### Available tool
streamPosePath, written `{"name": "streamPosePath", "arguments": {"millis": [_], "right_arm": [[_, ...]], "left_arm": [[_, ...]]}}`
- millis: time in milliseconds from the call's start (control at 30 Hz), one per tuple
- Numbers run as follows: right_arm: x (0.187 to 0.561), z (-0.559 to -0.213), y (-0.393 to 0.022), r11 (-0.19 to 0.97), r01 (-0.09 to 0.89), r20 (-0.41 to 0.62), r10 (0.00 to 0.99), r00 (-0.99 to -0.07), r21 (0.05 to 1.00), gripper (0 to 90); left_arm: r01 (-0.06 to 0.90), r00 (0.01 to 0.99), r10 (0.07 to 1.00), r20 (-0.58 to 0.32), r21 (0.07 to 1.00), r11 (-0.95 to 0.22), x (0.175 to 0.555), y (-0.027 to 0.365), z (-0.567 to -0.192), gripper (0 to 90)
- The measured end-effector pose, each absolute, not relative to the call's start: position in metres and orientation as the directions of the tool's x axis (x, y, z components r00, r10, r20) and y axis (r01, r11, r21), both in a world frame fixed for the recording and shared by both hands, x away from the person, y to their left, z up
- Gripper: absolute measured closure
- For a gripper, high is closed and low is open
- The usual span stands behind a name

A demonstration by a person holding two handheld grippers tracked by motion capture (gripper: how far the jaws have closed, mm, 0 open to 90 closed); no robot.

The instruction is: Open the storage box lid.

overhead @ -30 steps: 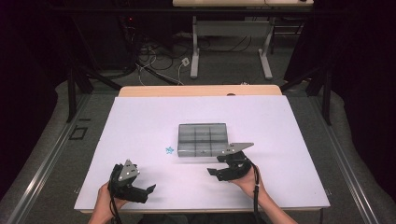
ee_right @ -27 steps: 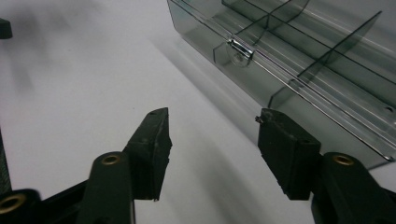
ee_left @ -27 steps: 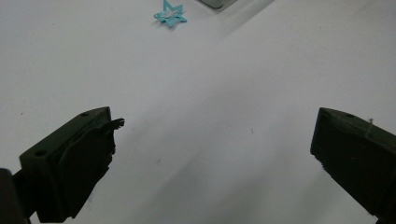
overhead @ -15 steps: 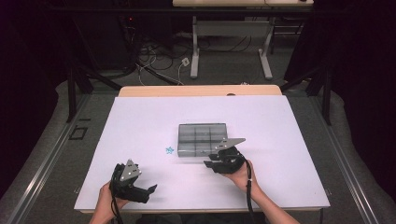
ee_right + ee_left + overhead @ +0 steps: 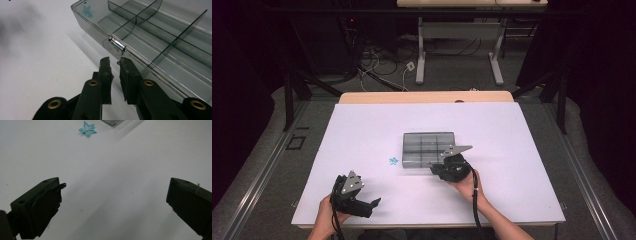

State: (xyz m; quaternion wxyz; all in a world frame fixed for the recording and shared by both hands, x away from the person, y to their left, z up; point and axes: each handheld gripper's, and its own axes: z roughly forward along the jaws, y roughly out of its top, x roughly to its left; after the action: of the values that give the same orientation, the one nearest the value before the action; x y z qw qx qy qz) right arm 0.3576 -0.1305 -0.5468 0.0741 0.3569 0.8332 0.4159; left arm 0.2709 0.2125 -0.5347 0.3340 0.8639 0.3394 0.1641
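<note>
Black right gripper (image 5: pixel 115 62) jaws, closing, point at clear box (image 5: pixel 160 42).

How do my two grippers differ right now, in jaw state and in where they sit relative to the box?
The left gripper has its jaws spread wide over bare table; the right gripper has just been closing, its jaws nearly together with nothing between them. The left gripper sits apart from the clear divided box, past the blue star; the right gripper's tips are at the box's near wall, by the small metal latch. Both hold nothing.
</note>
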Motion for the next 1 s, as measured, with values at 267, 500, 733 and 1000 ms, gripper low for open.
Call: {"name": "streamPosePath", "arguments": {"millis": [267, 500, 733, 1000], "right_arm": [[0.3595, -0.5528, -0.1322, 0.352, 0.530, 0.199, 0.658, -0.726, 0.772, 85.6], [0.3596, -0.5535, -0.1329, 0.333, 0.544, 0.216, 0.667, -0.714, 0.770, 87.8], [0.3589, -0.5533, -0.1336, 0.342, 0.545, 0.214, 0.664, -0.717, 0.765, 87.8], [0.3586, -0.5543, -0.1328, 0.337, 0.541, 0.215, 0.662, -0.718, 0.771, 87.7]], "left_arm": [[0.466, 0.711, 0.700, 0.068, 0.700, -0.541, 0.2710, 0.2128, -0.5356, 0.0], [0.473, 0.717, 0.694, 0.065, 0.686, -0.553, 0.2705, 0.2144, -0.5335, 0.0], [0.475, 0.715, 0.696, 0.063, 0.687, -0.550, 0.2704, 0.2141, -0.5336, 0.0], [0.474, 0.715, 0.696, 0.064, 0.688, -0.549, 0.2702, 0.2140, -0.5336, 0.0]]}}
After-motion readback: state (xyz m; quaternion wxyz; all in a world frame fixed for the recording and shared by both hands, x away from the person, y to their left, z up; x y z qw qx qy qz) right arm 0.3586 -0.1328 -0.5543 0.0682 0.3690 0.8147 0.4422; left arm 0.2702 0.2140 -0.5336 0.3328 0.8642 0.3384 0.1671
